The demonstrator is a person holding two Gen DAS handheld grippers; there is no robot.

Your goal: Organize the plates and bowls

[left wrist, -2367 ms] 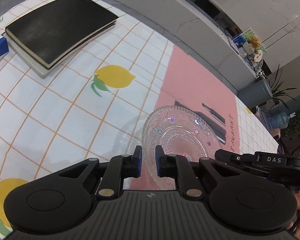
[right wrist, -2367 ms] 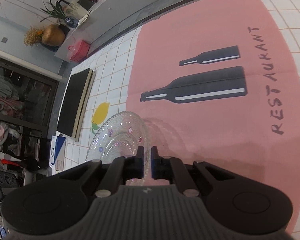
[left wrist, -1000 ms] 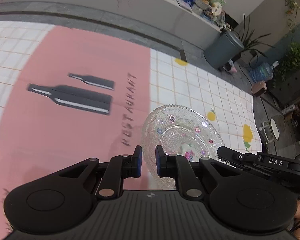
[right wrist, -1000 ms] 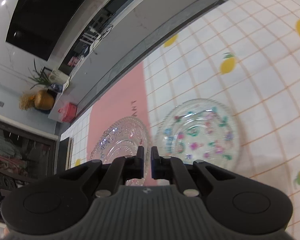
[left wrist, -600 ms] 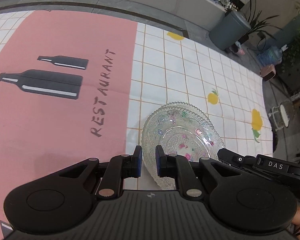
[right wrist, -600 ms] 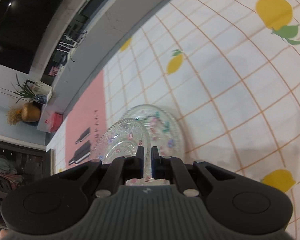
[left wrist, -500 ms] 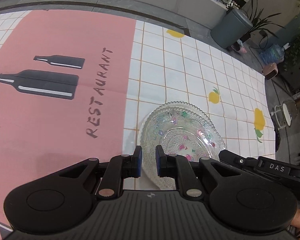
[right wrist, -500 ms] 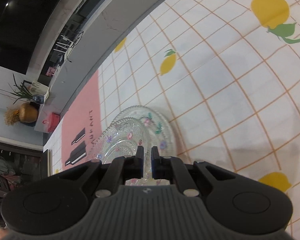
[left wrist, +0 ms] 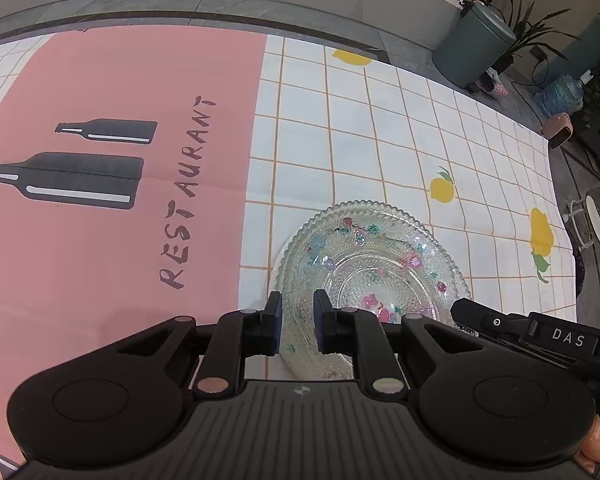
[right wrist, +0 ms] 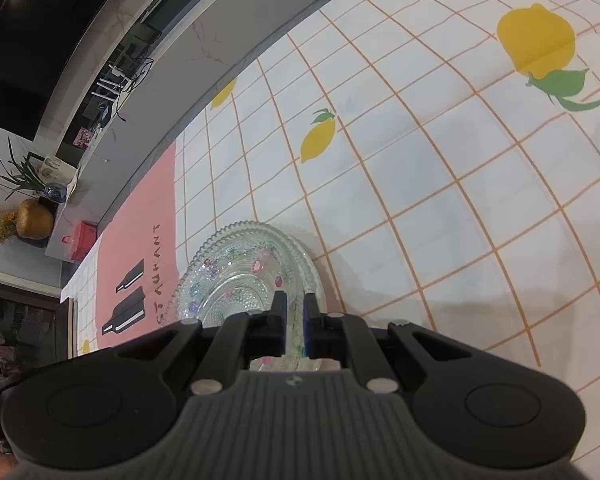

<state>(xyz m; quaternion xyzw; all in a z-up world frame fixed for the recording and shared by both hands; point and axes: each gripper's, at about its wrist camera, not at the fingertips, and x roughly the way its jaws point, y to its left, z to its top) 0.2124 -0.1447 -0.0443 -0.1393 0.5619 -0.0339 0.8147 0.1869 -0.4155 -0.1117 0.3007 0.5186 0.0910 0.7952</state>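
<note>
Left wrist view: left gripper [left wrist: 296, 322] has jaws closed onto the near rim of the glass plate [left wrist: 374, 268].
Right wrist view: right gripper [right wrist: 295, 312] has jaws clamped on the same plate's [right wrist: 236, 276] rim.
Plate place: at 12 o'clock of both grippers, nested over a second glass dish [right wrist: 300, 256] on the surface [left wrist: 380, 152], on white checks beside the pink panel [left wrist: 120, 80].
Right gripper in left view: at 4 o'clock [left wrist: 460, 308], tips on the rim.

2 clear beaded glass plates [left wrist: 374, 264] [right wrist: 246, 264] with coloured fruit decals sit stacked on the white checked cloth, just right of the pink panel.
</note>
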